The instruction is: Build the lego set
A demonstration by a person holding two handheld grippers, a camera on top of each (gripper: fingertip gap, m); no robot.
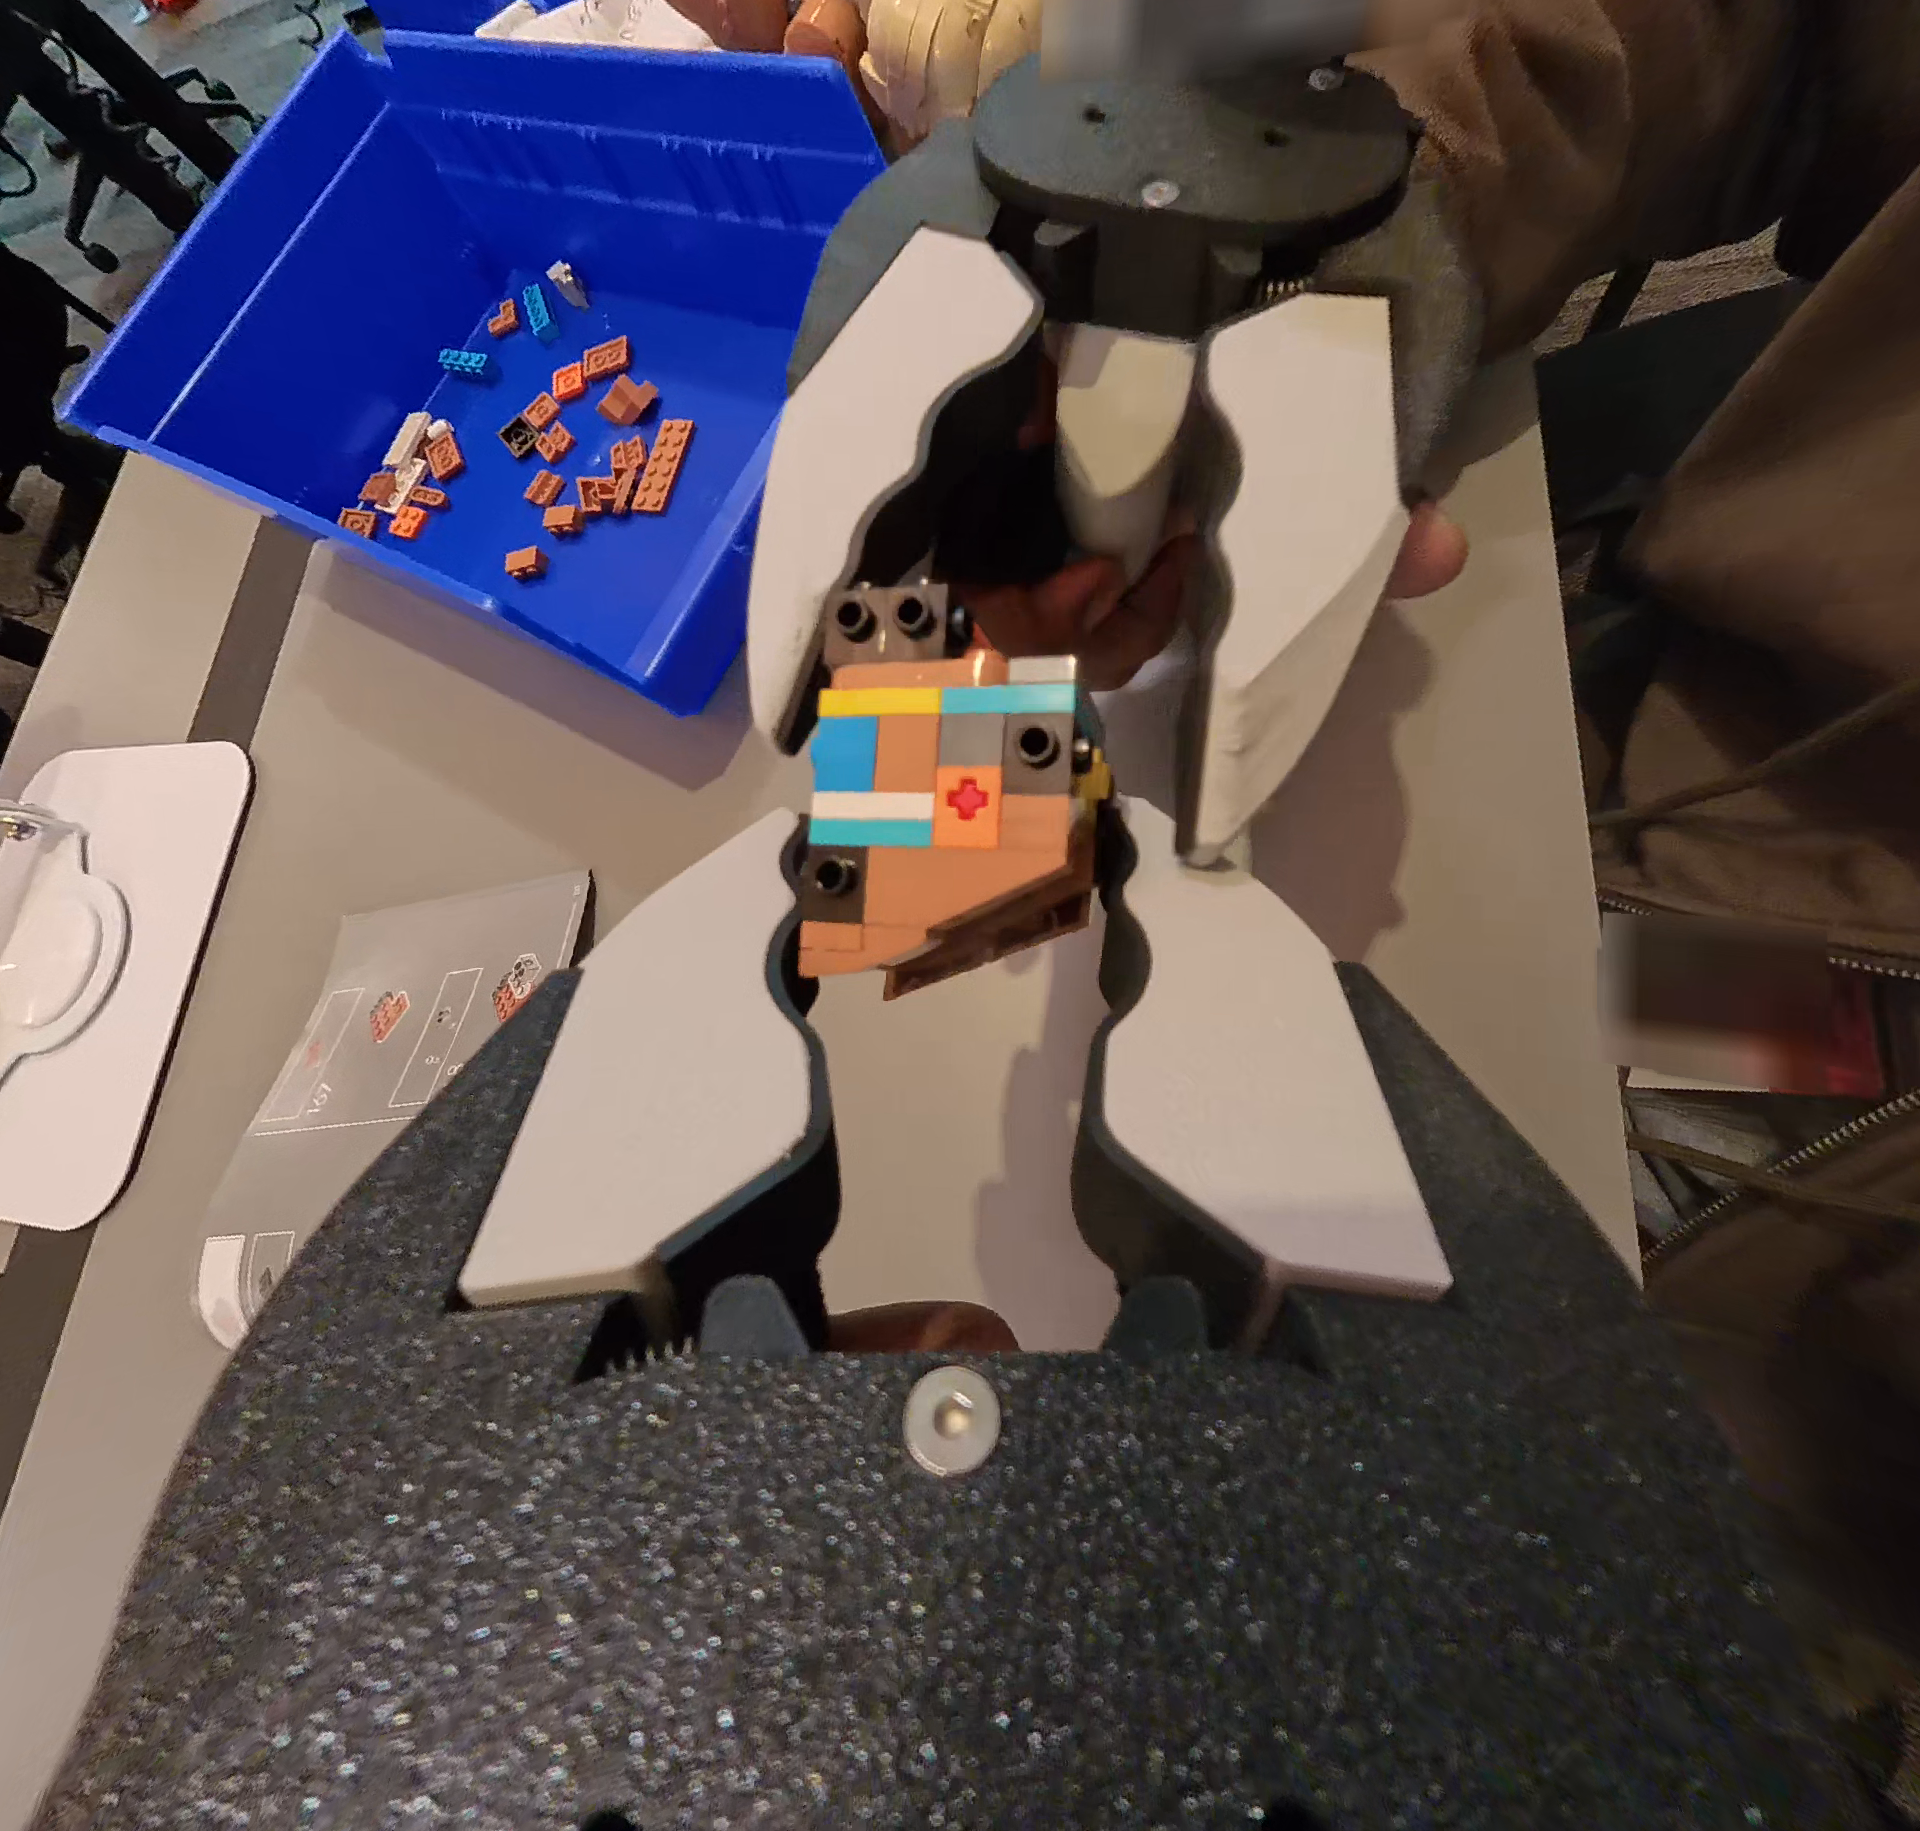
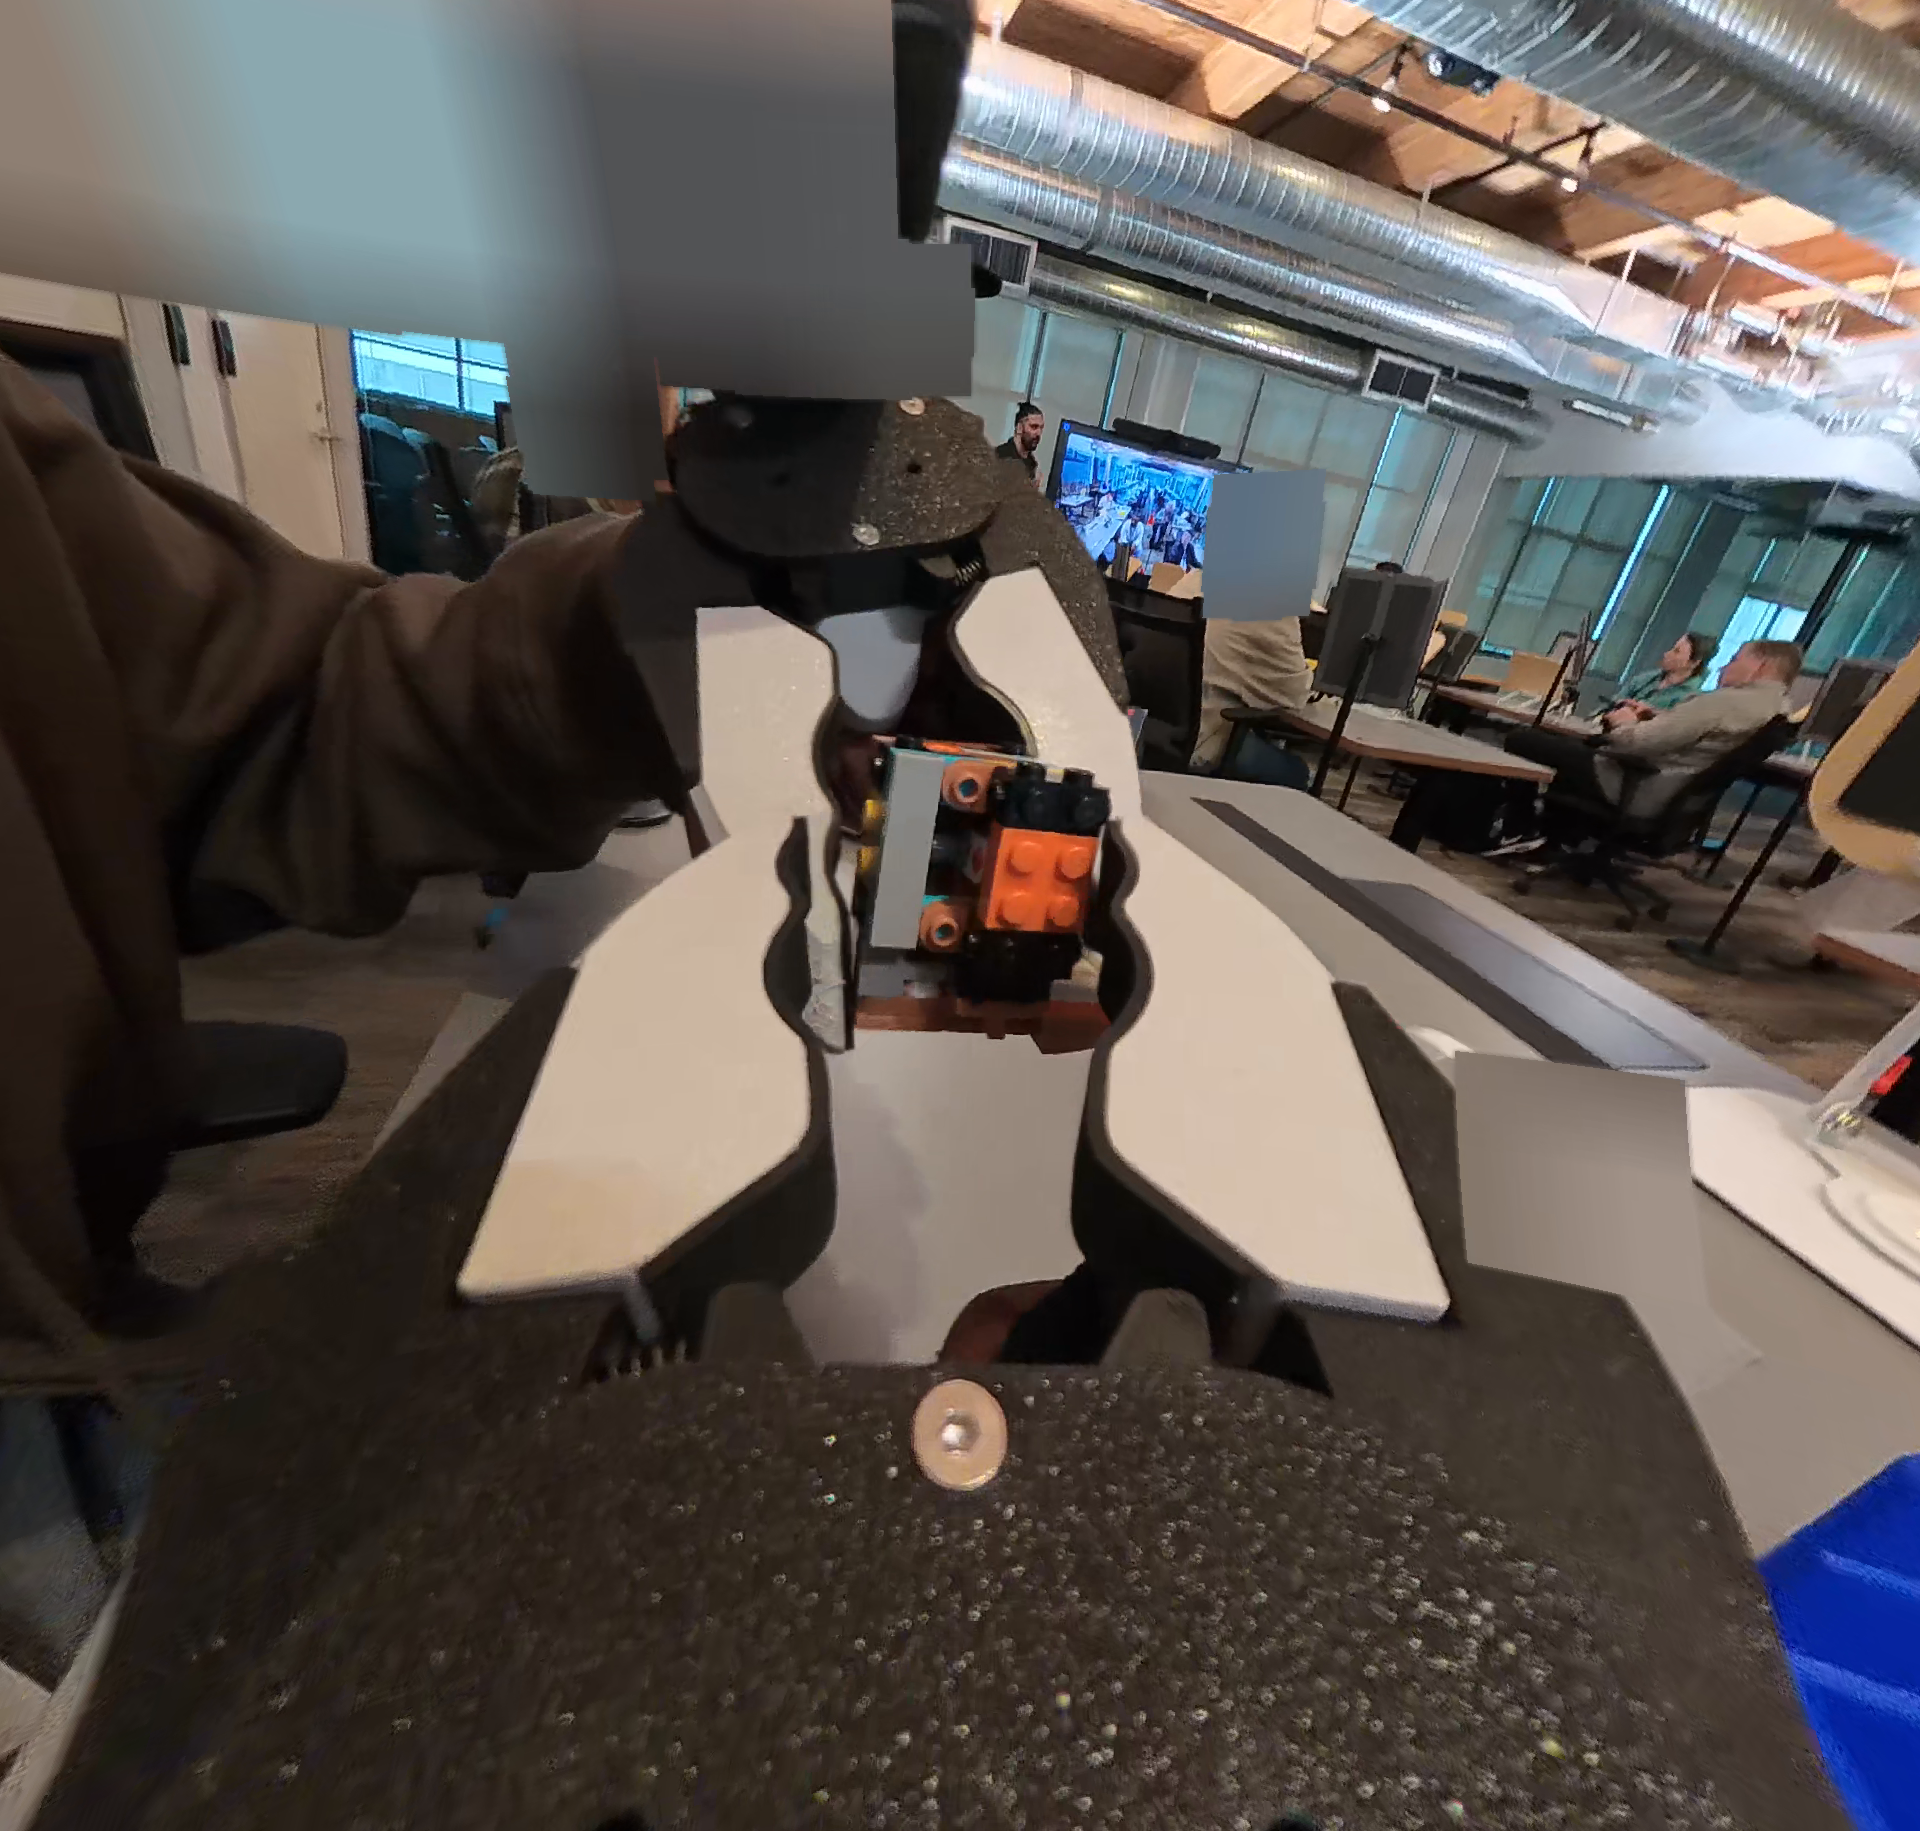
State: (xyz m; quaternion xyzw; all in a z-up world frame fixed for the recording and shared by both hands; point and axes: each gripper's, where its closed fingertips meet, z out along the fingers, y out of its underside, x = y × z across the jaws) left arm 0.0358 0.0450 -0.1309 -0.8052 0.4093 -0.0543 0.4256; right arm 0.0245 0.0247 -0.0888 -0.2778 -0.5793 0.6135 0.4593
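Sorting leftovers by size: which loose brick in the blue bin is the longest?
The long brown plate at the right edge of the pile in the blue bin: it carries two long rows of studs; the others are shorter.

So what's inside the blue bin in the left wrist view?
Loose bricks lie scattered on the floor of the blue bin: mostly orange-brown, a few turquoise, white, grey and black. The right gripper covers the bin's near right corner, so anything there cannot be seen.
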